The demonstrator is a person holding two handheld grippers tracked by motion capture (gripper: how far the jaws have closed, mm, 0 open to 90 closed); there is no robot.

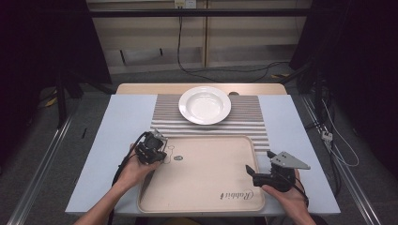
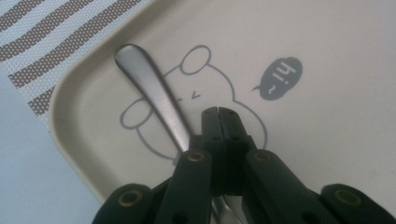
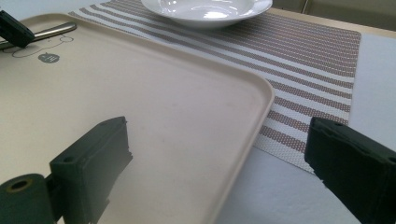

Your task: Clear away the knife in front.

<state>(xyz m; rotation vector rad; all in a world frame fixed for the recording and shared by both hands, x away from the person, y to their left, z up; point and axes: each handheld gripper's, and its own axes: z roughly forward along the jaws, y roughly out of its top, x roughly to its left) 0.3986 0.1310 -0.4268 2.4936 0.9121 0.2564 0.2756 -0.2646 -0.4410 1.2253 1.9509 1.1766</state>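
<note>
The spoon [image 2: 154, 95] is of plain grey metal with a smooth, rounded handle end. It lies flat in the near left corner of the beige tray [image 2: 327, 140], across a printed bear drawing; its bowl end is hidden under the gripper's black jaws.

We see bare forearms. The left gripper [image 2: 218, 111] has black jaws with brass-ringed screw holes; the right gripper [image 1: 257, 172] carries a grey three-cornered plate and a black cable.

Brushed metal spoon [image 2: 154, 93], matt plastic tray [image 1: 206, 187], glossy white plate [image 1: 205, 105]
</note>
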